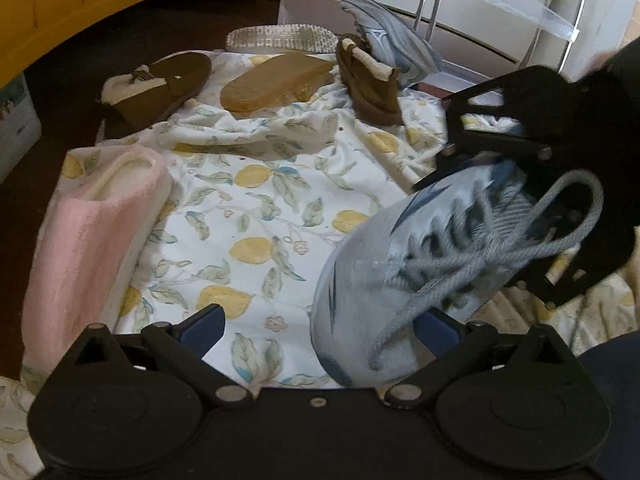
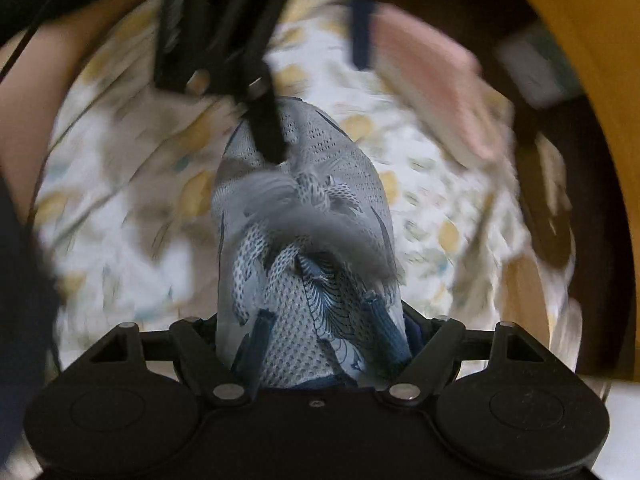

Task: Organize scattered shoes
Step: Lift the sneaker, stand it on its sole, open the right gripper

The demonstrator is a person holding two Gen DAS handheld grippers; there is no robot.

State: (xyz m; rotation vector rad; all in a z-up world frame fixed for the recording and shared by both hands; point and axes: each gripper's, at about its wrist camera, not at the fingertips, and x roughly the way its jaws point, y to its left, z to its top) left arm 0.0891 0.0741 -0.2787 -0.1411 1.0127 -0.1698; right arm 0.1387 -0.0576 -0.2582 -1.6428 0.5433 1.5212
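Right tool [image 2: 320, 344]: clamped on heel end of pale grey-blue mesh sneaker with grey laces [image 2: 304, 216], toe toward 12 o'clock.
Left tool [image 1: 320, 328]: spread apart, sneaker's toe between its fingers, toward right one.
Cloth: white lemon-print fabric [image 1: 248, 208] underneath.
9 o'clock: fluffy pink slipper [image 1: 88, 232].
11 to 12 o'clock, far: brown fleece-lined slippers [image 1: 156, 88]; matching grey-blue sneaker [image 1: 392, 40] beyond.

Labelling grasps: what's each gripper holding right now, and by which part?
Right gripper is shut on the light blue sneaker, at its heel end by the collar. Left gripper is open, holding nothing, though the sneaker's toe lies by its right finger.
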